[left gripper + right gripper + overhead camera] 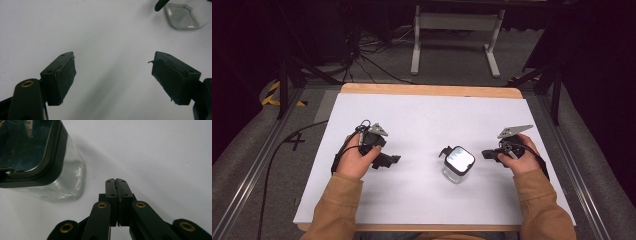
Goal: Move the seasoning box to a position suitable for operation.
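- Centrally on the desk [422,115], slightly toward its right edge, a square glass jar [458,164] stands upright under a dark lid, a black clasp on its left side.
- Left tongs [393,160] gape open, well apart from the jar.
- Right tongs [486,154] are closed, empty, just beside it.
- Bare desk surrounds everything.

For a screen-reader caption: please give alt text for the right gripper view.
The hand-held gripper has its black jaws pressed shut over a white table, holding nothing. A clear square glass jar with a dark lid stands apart at upper left.
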`<state>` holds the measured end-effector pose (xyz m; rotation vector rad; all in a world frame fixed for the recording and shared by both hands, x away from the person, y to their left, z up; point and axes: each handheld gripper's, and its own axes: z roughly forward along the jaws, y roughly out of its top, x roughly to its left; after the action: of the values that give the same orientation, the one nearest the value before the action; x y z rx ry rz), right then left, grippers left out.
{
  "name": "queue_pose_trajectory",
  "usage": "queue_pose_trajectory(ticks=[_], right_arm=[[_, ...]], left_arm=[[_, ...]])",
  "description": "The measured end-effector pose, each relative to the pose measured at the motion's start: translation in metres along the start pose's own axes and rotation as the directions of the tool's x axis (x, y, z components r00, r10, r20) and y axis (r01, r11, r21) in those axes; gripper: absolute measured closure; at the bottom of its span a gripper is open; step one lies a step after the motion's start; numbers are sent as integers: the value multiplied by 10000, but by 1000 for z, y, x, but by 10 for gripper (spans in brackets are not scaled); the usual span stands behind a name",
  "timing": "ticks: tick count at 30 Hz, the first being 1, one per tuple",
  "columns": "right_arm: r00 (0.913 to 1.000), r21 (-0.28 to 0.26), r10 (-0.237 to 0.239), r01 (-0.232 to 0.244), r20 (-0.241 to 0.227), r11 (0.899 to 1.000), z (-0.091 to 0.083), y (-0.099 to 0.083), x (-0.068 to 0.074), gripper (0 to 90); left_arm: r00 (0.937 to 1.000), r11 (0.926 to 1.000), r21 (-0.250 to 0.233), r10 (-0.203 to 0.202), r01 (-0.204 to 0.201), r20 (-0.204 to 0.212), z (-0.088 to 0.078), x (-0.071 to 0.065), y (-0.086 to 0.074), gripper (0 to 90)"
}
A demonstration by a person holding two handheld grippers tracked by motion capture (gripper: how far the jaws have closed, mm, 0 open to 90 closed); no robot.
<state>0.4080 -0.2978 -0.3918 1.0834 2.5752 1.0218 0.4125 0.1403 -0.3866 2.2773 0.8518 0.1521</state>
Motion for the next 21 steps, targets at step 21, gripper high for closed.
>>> queue_pose_trajectory(ticks=[21], right_arm=[[9768, -781, -515, 359, -2078, 9963, 31, -3, 7, 893]], left_arm=[[10000, 9999, 124, -10, 10, 15, 0, 2, -1, 198]])
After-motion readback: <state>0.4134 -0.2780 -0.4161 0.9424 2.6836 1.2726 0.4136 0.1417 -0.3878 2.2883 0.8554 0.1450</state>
